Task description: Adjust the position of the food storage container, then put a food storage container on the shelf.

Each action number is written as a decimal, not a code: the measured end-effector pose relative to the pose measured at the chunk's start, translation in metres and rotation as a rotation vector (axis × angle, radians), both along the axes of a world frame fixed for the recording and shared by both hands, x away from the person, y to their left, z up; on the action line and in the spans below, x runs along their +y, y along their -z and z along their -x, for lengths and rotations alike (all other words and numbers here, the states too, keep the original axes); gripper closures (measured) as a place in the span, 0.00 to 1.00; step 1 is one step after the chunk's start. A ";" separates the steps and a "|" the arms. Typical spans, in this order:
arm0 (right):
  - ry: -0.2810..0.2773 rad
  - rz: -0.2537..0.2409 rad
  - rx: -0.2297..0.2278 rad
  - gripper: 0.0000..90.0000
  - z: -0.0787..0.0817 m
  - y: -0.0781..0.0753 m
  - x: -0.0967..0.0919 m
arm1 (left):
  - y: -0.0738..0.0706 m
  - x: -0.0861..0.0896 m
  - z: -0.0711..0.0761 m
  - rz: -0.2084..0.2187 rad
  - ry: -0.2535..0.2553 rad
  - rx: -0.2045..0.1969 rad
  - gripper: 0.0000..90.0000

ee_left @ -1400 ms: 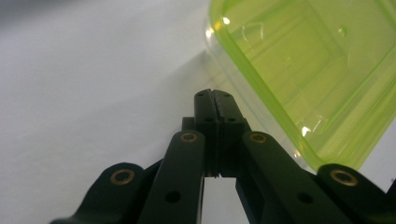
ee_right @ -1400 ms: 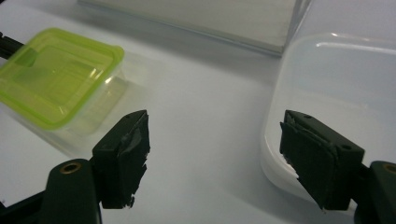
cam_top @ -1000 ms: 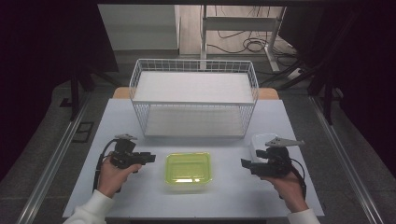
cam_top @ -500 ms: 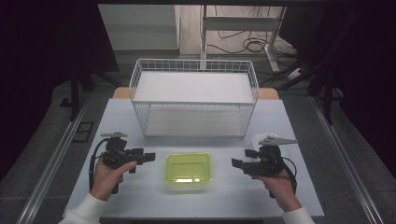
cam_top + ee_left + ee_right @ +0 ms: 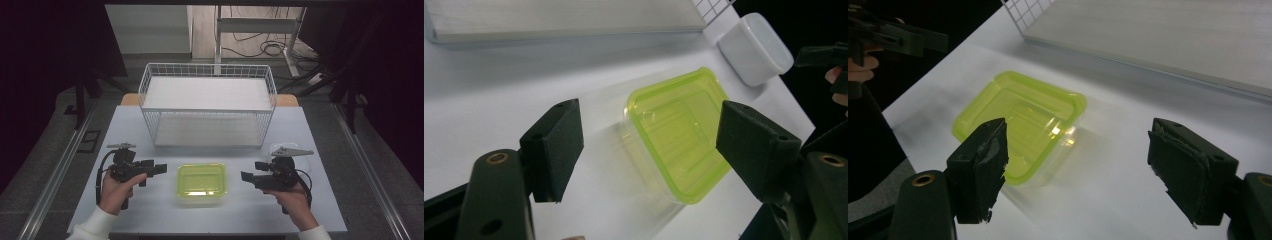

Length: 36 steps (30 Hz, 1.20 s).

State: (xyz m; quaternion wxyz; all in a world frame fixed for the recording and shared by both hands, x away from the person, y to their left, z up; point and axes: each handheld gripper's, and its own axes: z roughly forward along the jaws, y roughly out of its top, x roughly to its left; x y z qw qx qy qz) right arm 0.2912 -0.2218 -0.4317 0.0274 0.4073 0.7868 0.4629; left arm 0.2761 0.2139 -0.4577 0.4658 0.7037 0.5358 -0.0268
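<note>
A clear tub with a yellow-green lid (image 5: 201, 183) sits near the table's front edge, between my two grippers. My left gripper (image 5: 159, 169) is held level just left of it, pointing at it. In the left gripper view the tub (image 5: 676, 132) lies beyond the left gripper (image 5: 649, 107), whose jaws have just been opening and stand wide with nothing between them. My right gripper (image 5: 252, 171) hovers right of the tub, aimed at it. The right gripper view shows the tub (image 5: 1018, 117) ahead of the right gripper (image 5: 1078, 127), which is open and empty.
A white wire basket (image 5: 207, 107) with a pale shelf stands at the back middle of the table. A small white round tub (image 5: 289, 149) rests behind my right gripper; the left gripper view has this white tub (image 5: 755, 47) too. Dark floor surrounds the table.
The left gripper's jaws have spread wider. The right gripper has crept a little left toward the tub. The tub has not moved.
</note>
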 end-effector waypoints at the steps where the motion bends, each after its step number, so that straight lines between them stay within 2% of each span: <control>1: 0.000 0.000 0.000 0.27 0.000 0.000 0.000 | 0.000 0.000 0.000 0.002 0.000 0.000 0.29; 8: -0.007 0.009 0.033 0.27 -0.006 0.004 0.010 | 0.002 0.001 0.003 0.007 0.005 0.014 0.29; 11: -0.011 0.023 0.048 0.27 -0.008 0.005 0.017 | 0.003 0.001 0.003 -0.007 0.011 0.021 0.29; 14: -0.019 0.037 0.068 0.27 -0.010 0.007 0.025 | 0.006 0.000 0.003 -0.038 0.014 0.037 0.29; 18: -0.025 0.051 0.081 0.27 -0.011 0.009 0.030 | 0.006 -0.001 0.003 -0.046 0.015 0.047 0.29; 21: -0.029 0.054 0.089 0.29 -0.012 0.009 0.034 | 0.008 -0.003 0.002 -0.033 0.019 0.059 0.30; 30: -0.026 0.064 0.165 0.32 -0.025 0.023 0.047 | 0.024 -0.017 -0.009 0.024 0.060 0.139 0.35; 32: -0.026 0.063 0.173 0.33 -0.026 0.025 0.048 | 0.026 -0.018 -0.011 0.037 0.064 0.146 0.35; 36: -0.029 0.071 0.198 0.33 -0.032 0.034 0.057 | 0.031 -0.021 -0.016 0.040 0.074 0.166 0.38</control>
